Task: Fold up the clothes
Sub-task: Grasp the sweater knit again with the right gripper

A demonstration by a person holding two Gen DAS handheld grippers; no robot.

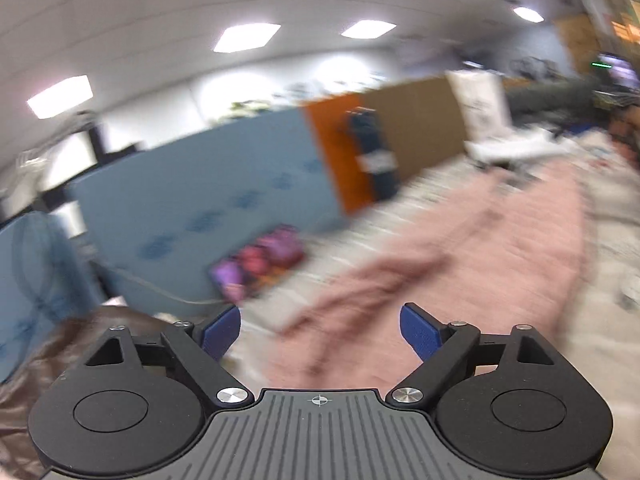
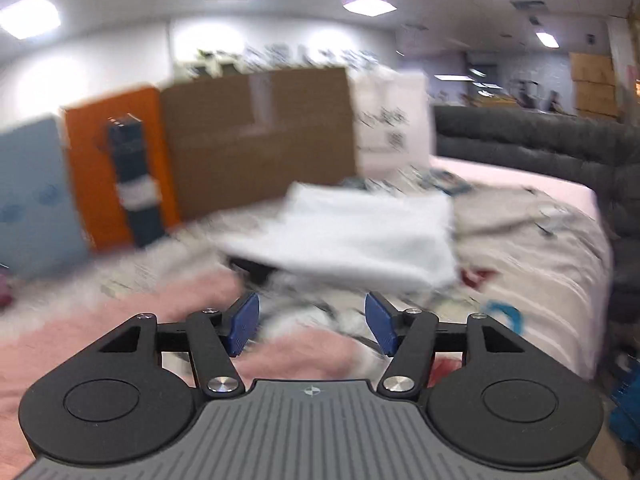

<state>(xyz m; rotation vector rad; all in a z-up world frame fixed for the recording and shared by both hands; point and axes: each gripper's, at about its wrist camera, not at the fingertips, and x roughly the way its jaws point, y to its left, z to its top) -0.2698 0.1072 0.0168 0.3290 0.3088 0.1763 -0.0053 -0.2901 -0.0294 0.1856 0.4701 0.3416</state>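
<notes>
A pink garment (image 1: pixel 460 256) lies spread and creased on the patterned bed cover, blurred by motion. My left gripper (image 1: pixel 320 330) hangs above its near part, open, with nothing between the blue pads. In the right wrist view the same pink garment (image 2: pixel 120 320) fills the lower left. A white folded cloth (image 2: pixel 360 236) lies further back on the bed. My right gripper (image 2: pixel 312 326) is open and holds nothing; it hovers above the pink edge and the rumpled cover.
A light blue panel (image 1: pixel 200 200), an orange board (image 1: pixel 340 152) and a brown cardboard box (image 2: pixel 260 136) stand along the bed's far side. A dark grey headboard (image 2: pixel 540 140) rises at the right. A colourful pink-purple item (image 1: pixel 260 264) lies near the blue panel.
</notes>
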